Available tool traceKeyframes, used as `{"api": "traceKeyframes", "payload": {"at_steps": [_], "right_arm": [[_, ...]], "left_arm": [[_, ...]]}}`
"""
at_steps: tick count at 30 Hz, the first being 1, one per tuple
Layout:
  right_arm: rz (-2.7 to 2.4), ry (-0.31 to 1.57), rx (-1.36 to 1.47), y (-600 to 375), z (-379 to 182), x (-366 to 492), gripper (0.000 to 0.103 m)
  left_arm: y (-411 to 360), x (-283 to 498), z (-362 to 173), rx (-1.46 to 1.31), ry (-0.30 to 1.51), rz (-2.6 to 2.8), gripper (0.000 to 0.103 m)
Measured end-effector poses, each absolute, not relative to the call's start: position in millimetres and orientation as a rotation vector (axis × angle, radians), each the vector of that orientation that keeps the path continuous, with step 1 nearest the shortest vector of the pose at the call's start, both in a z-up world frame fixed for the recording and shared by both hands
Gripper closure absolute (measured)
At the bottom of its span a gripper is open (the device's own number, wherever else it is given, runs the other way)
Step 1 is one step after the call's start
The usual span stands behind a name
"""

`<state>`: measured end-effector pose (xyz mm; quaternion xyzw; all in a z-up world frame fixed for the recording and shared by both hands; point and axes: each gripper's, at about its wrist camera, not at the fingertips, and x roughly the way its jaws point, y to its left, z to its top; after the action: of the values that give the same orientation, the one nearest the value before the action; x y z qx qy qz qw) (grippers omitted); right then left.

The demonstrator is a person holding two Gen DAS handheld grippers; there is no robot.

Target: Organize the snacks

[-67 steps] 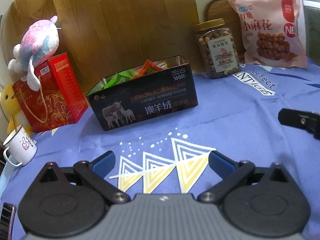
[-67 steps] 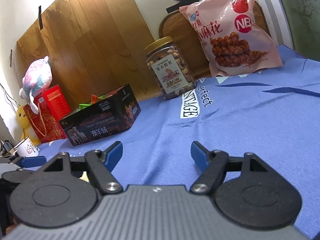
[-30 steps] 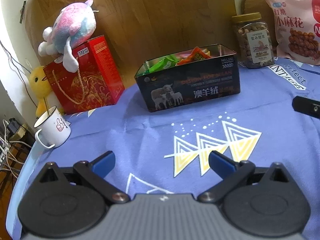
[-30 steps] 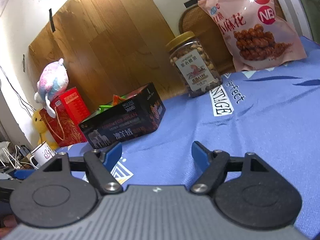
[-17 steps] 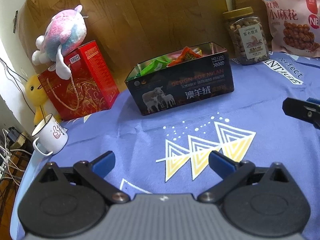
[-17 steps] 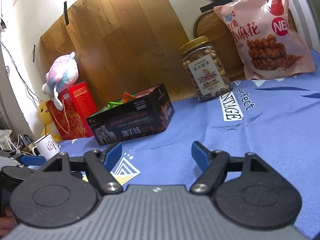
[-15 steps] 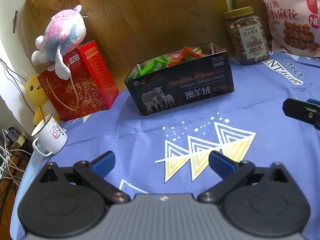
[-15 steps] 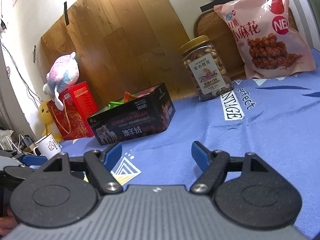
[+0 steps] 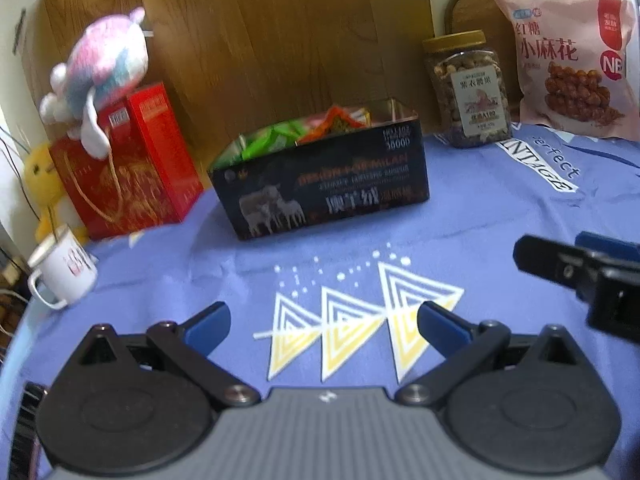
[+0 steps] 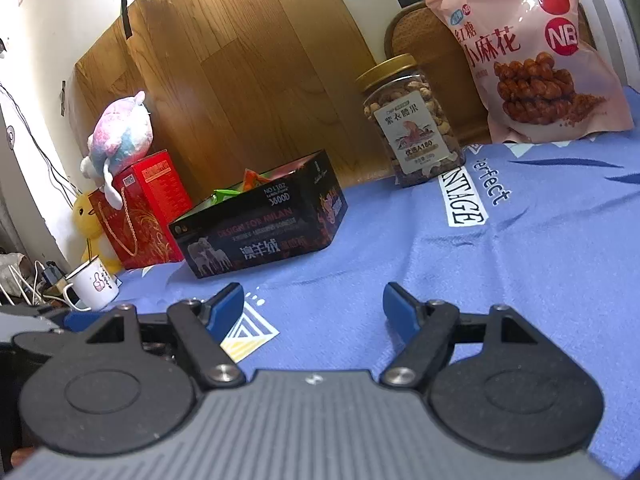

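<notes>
Nearest, I am holding my left gripper [image 9: 322, 322] and my right gripper [image 10: 313, 306] just above the blue printed cloth [image 9: 500, 208], both with jaws spread wide and gripping nothing, the right one showing at the right edge of the left wrist view. Beyond them, the dark tin box [image 9: 324, 196] is standing open on the cloth with coloured snack packets [image 9: 280, 136] lying inside it, a white mug [image 9: 66, 272] and a red gift box [image 9: 128, 168] bearing a plush toy [image 9: 106, 68] sitting to its left. Farthest, the nut jar [image 10: 412, 124] and the pink snack bag [image 10: 528, 52] are standing against the wooden panel [image 10: 248, 60].
</notes>
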<state>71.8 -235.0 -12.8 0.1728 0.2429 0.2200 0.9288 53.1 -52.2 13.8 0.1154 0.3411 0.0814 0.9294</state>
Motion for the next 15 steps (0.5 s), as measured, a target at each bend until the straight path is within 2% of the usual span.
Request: {"api": "traceKeyframes", "payload": {"at_steps": [15], "right_arm": [[0.453,0.516,0.338,-232,-13,75,0.024]], "left_arm": [[-43,57,-3,0.233,0.782,0.172,0.0]]}}
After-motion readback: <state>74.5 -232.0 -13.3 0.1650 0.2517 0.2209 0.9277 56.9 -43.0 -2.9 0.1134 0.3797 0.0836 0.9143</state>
